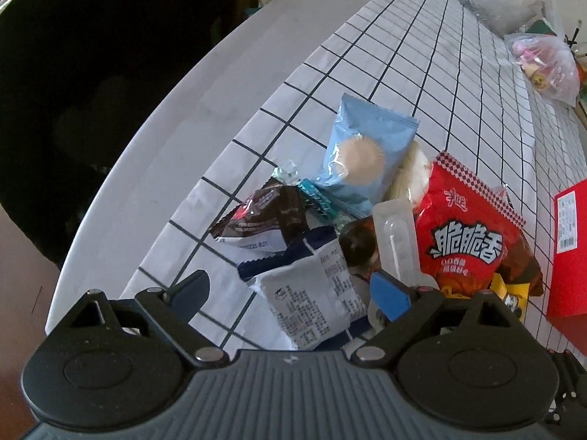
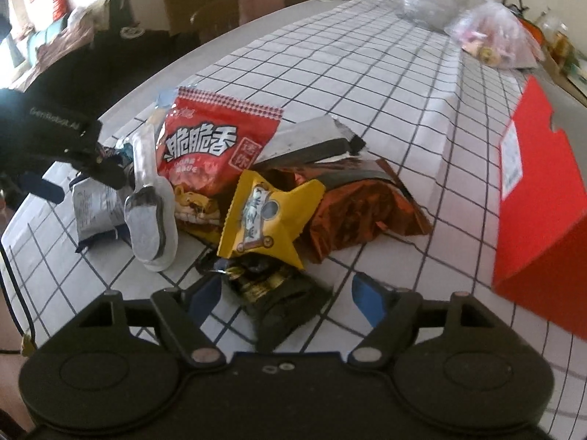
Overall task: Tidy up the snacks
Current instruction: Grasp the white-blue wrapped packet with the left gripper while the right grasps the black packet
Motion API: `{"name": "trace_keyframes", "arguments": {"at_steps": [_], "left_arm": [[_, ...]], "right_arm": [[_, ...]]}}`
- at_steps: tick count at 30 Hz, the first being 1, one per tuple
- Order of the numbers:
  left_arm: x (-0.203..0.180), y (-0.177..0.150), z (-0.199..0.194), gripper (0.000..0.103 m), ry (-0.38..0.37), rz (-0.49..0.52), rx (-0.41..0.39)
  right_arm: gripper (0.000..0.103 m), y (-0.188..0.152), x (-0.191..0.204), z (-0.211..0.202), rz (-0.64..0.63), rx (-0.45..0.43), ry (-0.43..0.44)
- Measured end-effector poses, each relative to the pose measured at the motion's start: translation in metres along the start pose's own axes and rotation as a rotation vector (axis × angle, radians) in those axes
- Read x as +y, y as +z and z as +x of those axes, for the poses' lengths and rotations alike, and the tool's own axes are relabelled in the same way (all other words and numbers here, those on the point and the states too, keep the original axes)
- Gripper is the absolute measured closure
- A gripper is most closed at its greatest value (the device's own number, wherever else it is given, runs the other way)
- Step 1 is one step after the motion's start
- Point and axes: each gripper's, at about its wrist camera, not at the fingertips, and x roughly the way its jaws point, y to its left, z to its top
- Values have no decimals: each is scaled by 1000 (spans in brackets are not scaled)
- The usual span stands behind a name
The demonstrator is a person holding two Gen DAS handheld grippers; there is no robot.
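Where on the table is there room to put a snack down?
The checked cloth lies bare between the snack pile and the plastic bags, and again between the pile and the red box. Around the red packet it is crowded.

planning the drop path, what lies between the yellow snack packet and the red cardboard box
In the right wrist view, a crumpled shiny orange-brown foil wrapper lies beside the yellow snack packet; then bare checked tablecloth up to the red cardboard box.

red glossy plastic snack bag (image 2: 216, 146) | crinkled copper foil wrapper (image 2: 363, 212) | white black-gridded matt cloth (image 1: 422, 73) | red matt cardboard box (image 2: 543, 198)
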Motion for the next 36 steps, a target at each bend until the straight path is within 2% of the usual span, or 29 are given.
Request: {"name": "trace_keyframes", "arguments": {"at_steps": [7,9,12,14,21,23,28,36], "left_arm": [[-7,3,6,8,23,-1,8],[-7,5,9,12,26,-9,21],[-7,7,11,13,33,-10,22],[-7,9,13,13,32,-7,23],[-12,5,10,25,71,31,15],[-15,1,6,31,78,43,10],[-16,-4,7,38,72,62,1],[1,-7,-2,42,30,65,12]], "right_arm": [[31,4,-2,9,-1,31,37],[32,3,-1,8,5,32,42],[37,0,0,6,18,29,38],[44,-1,2,3,29,28,29],[56,-6,6,-6,82,14,6],[57,-8,6,-7,105,13,2],[58,-11,5,-13,142,5,1],[58,-24,3,-30,219,11,18]]}}
